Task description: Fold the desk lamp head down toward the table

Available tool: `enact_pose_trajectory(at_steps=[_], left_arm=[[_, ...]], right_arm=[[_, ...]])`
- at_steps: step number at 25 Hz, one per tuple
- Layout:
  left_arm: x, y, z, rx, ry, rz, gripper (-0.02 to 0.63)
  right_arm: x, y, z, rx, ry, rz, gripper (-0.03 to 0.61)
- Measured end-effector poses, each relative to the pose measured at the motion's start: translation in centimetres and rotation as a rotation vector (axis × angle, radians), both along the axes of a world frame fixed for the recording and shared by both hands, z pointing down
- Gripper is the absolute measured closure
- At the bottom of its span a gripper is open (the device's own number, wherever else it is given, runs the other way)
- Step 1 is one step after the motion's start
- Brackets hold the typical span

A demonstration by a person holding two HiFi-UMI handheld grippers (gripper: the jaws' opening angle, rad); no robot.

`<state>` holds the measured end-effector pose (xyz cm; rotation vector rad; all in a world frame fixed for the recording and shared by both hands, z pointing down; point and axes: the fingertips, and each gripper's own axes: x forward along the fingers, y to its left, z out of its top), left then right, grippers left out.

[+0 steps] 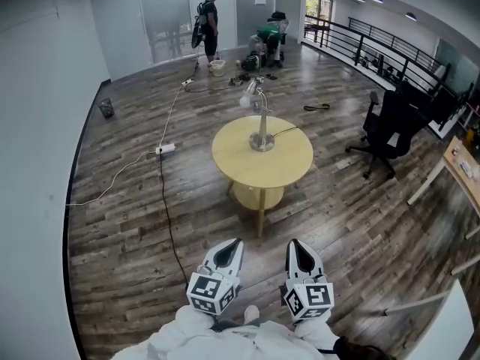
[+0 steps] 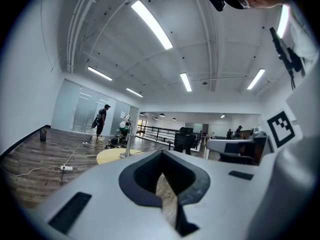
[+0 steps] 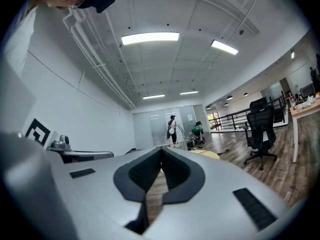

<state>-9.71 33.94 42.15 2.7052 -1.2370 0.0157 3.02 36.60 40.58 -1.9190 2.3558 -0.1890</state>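
A silver desk lamp (image 1: 262, 122) stands upright on a round yellow table (image 1: 232, 160) in the middle of the room, with its white head (image 1: 247, 98) raised at the upper left. Both grippers are well short of the table, low in the head view and pointing level toward it. My left gripper (image 1: 237, 241) is shut with nothing in it, and so is my right gripper (image 1: 293, 241). In the left gripper view the lamp (image 2: 127, 134) and the table (image 2: 113, 155) show far off beyond the closed tips (image 2: 161, 151). The right gripper view shows the lamp (image 3: 182, 134) past its tips (image 3: 161, 148).
A black cable and a white power strip (image 1: 166, 148) lie on the wood floor left of the table. A black office chair (image 1: 390, 130) stands to the right, with a desk edge (image 1: 465, 163) beyond it. One person stands (image 1: 210, 21) and another crouches (image 1: 268, 40) far back.
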Motion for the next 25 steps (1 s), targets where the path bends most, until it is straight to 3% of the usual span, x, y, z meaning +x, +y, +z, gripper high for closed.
enact_pose_trajectory(at_steps=[8, 25], left_arm=[[2.9, -5.0, -0.1, 0.028, -0.017, 0.012, 0.614], [5.5, -18.8, -0.2, 0.048, -0.012, 0.024, 0.614]], right_arm=[[2.2, -5.0, 1.4, -0.024, 0.003, -0.012, 0.568], [3.5, -19.3, 1.3, -0.01, 0.001, -0.034, 0.568]])
